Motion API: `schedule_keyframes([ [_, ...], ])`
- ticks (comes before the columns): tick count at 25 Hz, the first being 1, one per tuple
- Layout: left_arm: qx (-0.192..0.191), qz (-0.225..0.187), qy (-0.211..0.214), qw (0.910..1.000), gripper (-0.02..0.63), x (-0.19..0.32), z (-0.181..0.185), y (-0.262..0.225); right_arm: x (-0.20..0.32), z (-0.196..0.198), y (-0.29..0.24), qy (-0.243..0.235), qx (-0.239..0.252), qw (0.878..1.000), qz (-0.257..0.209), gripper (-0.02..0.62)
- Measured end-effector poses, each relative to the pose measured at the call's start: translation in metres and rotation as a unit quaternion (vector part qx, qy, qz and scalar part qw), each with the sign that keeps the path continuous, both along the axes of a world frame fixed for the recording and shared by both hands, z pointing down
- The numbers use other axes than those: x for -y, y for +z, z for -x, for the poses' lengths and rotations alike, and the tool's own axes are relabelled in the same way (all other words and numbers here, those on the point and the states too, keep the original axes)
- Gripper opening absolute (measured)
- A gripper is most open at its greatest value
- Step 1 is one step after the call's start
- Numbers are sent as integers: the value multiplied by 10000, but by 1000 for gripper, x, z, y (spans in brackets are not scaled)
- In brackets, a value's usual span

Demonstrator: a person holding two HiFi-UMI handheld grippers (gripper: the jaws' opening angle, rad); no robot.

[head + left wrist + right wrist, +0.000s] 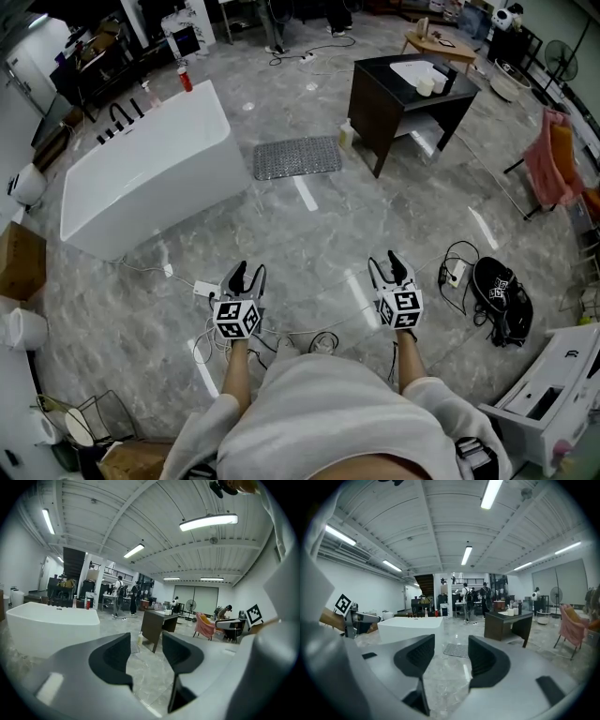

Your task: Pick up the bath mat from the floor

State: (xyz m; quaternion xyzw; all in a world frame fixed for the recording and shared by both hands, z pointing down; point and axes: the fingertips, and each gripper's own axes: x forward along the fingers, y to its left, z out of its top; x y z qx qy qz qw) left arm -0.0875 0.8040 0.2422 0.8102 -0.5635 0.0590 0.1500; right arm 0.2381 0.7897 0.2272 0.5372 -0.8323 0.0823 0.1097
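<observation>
The bath mat (297, 157) is a grey, knobbly rectangle lying flat on the grey marble floor, between the white bathtub (150, 164) and the dark vanity cabinet (403, 98). It lies well ahead of both grippers. My left gripper (247, 272) and right gripper (389, 262) are held side by side over bare floor, both open with nothing between the jaws. In the right gripper view the mat (456, 650) shows between the spread jaws of the right gripper (451, 641), far off. In the left gripper view only a sliver of the mat (134, 647) peeks past the left gripper (146, 639).
A small bottle (346, 134) stands by the cabinet's corner near the mat. A power strip with cables (206, 288) lies by my left gripper. A black bag (502, 300) and a socket lie to the right. A pink-draped rack (553, 159) stands far right. People stand at the back.
</observation>
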Motion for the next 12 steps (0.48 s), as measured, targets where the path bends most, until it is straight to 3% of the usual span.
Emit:
schedule_keyframes([
  [12,29,125,-79,9999,204,8,-21,11,11,-19,11,-64,-89,9999,86,195],
])
